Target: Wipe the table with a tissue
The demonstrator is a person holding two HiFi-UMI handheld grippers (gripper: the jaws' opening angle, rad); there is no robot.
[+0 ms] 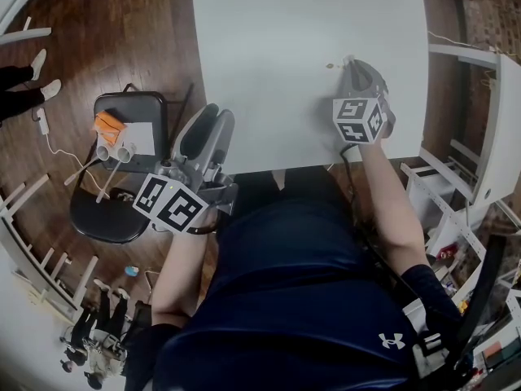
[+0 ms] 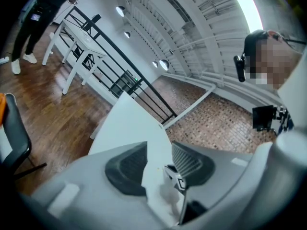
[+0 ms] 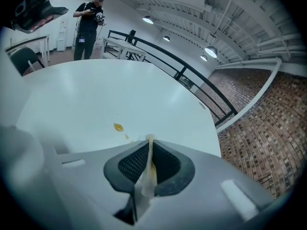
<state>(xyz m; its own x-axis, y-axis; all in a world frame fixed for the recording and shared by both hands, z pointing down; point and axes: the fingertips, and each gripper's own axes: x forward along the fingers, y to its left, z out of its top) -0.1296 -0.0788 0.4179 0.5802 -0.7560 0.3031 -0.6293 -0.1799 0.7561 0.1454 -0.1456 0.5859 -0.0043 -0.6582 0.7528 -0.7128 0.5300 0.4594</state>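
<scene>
Head view, looking steeply down: a person in a dark blue shirt stands at the near edge of a white table (image 1: 301, 55). The right gripper (image 1: 355, 65) reaches over the table's near right part, its tips just beside a few small yellowish spots (image 1: 330, 66). The left gripper (image 1: 213, 119) is held at the table's near left corner, partly over the wooden floor (image 1: 122, 31). A black chair (image 1: 106, 210) stands left of the table, with an orange item and a sheet of paper on its seat.

Left gripper view: the jaws stand apart with nothing gripped between them. The bare white tabletop shows through the gap. A dark railing (image 2: 120, 80) and a brick-patterned floor (image 2: 216, 119) lie beyond the table.

Right gripper view: the jaws are clenched on a thin tissue (image 3: 146, 176). It stands on edge between the dark ribbed pads (image 3: 129, 166) and carries a yellowish stain. Its top edge pokes out at the jaw tips, toward the table; whether it touches the surface is hard to tell from this angle. A yellow drop (image 3: 118, 127) lies on the table just ahead of the tips, and a smaller one (image 3: 126, 136) sits closer in. A person (image 3: 88, 23) stands well beyond the table's far side.
</scene>
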